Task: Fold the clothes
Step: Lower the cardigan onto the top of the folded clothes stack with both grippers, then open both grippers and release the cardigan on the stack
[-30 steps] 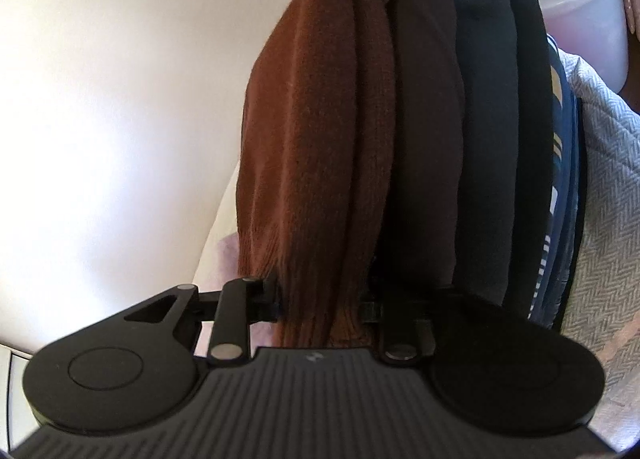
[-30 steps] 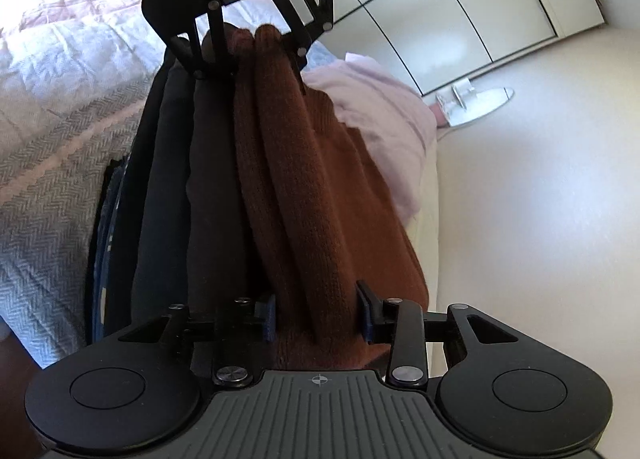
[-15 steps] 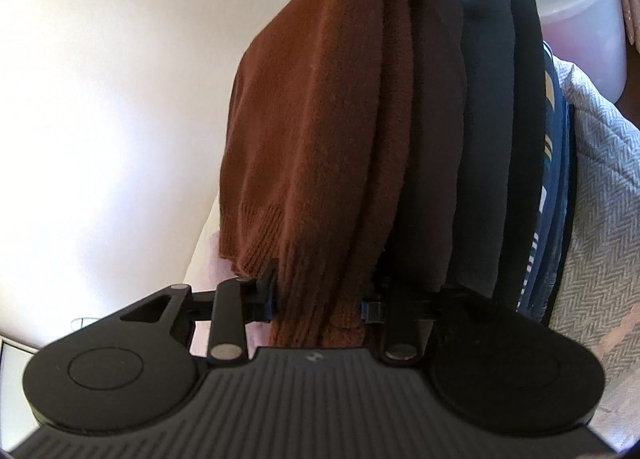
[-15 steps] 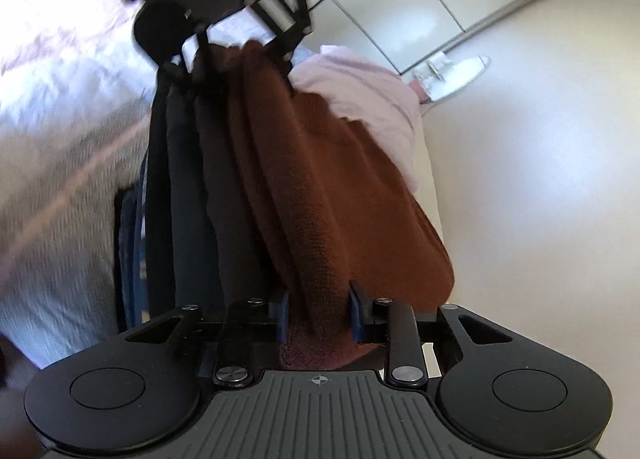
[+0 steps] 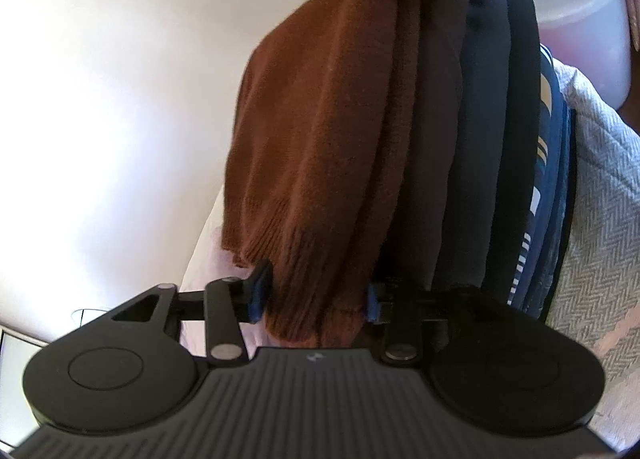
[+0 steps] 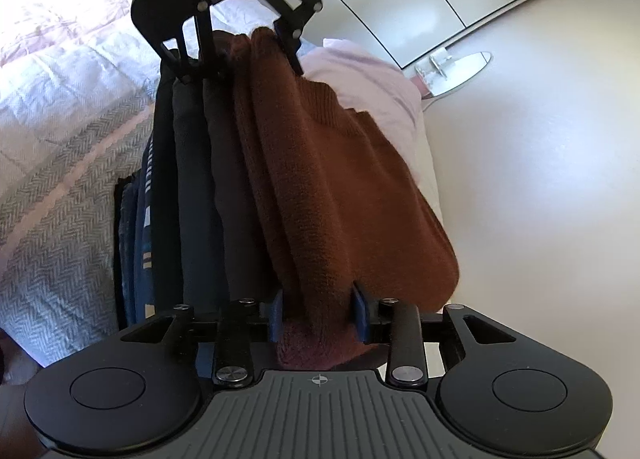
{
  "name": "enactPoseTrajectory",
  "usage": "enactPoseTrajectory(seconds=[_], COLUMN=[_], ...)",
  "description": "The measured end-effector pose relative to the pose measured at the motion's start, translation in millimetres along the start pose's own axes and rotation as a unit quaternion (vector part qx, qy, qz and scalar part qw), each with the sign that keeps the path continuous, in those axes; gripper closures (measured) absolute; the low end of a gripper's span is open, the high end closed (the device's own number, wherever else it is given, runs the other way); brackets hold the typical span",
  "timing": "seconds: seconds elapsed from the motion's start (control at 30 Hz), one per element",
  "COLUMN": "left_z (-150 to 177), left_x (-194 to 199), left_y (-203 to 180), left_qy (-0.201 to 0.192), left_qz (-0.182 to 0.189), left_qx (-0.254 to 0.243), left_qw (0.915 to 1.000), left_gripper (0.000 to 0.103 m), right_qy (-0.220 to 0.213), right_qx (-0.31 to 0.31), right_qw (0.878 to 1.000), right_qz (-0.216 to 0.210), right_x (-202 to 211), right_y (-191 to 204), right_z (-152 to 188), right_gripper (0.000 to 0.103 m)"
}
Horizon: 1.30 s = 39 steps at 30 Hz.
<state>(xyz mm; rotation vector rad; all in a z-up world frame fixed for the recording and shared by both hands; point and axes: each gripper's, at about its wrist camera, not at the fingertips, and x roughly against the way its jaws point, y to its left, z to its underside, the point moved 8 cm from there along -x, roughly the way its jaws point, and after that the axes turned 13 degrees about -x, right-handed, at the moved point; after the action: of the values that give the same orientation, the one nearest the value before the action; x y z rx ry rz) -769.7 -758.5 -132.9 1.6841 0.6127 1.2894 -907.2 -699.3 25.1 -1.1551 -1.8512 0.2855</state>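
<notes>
The sweater (image 5: 320, 147) has swung out from the stack (image 5: 496, 139), both grippers (image 5: 314, 299) (image 6: 318, 313) clamping its ends between their fingers; lower it level.

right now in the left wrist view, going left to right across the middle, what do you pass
wall → rust sweater → dark brown garment → navy garment → black garment → blue striped fabric → grey herringbone blanket

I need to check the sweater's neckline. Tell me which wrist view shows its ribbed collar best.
The right wrist view: the rust sweater shows a ribbed collar band near the far gripper. The left wrist view shows only its ribbed hem, not the collar.
</notes>
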Motion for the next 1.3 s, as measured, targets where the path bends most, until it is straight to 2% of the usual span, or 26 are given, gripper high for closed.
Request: enactPoseTrajectory(seconds=[0.13, 0.33, 0.77, 0.87, 0.9, 1.0, 1.07, 1.13, 1.17, 1.23, 1.3], left_z=[13.0, 30.6, 42.8, 49.6, 50.7, 14.7, 11.8, -21.5, -25.4, -32.3, -25.6], left_x=[14.0, 28.7, 48.1, 58.9, 62.7, 68.1, 84.8, 78.7, 84.6, 97.7, 121.7], left_y=[3.9, 7.2, 8.7, 10.5, 12.6, 11.8, 11.0, 7.8, 2.5, -8.8, -18.2], left_qy=[-0.008, -0.011, -0.011, -0.008, -0.006, -0.001, 0.000, -0.003, -0.005, -0.009, -0.009], left_qz=[-0.002, 0.003, 0.001, 0.000, 0.000, -0.001, -0.002, 0.002, 0.003, 0.006, 0.018], left_qx=[0.021, 0.052, 0.071, 0.095, 0.109, 0.158, 0.196, 0.237, 0.259, 0.298, 0.342], left_qw=[0.9997, 0.9986, 0.9974, 0.9955, 0.9940, 0.9875, 0.9805, 0.9715, 0.9659, 0.9544, 0.9395], left_gripper=[0.047, 0.046, 0.043, 0.042, 0.041, 0.037, 0.032, 0.020, 0.016, 0.006, 0.001], right_qy=[0.000, 0.001, -0.002, -0.004, -0.005, -0.007, -0.001, 0.008, 0.010, 0.013, 0.021], right_qx=[-0.006, -0.021, -0.040, -0.072, -0.086, -0.132, -0.191, -0.252, -0.287, -0.363, -0.429], right_qw=[1.000, 1.000, 0.999, 0.997, 0.996, 0.991, 0.981, 0.967, 0.957, 0.930, 0.899], right_qz=[0.004, 0.008, 0.015, 0.019, 0.020, 0.023, 0.027, 0.038, 0.046, 0.064, 0.084], right_x=[2.5, 6.6, 22.2, 31.2, 34.6, 45.4, 56.1, 67.9, 76.0, 94.4, 113.2], right_y=[-0.2, -1.1, 3.8, 4.8, 5.1, 6.3, 11.2, 18.3, 22.4, 34.2, 53.4], right_z=[1.3, 1.4, 4.0, 4.9, 5.2, 6.4, 7.5, 8.1, 8.9, 11.3, 13.6], right_gripper=[0.067, 0.063, 0.058, 0.054, 0.049, 0.036, 0.034, 0.032, 0.032, 0.027, 0.023])
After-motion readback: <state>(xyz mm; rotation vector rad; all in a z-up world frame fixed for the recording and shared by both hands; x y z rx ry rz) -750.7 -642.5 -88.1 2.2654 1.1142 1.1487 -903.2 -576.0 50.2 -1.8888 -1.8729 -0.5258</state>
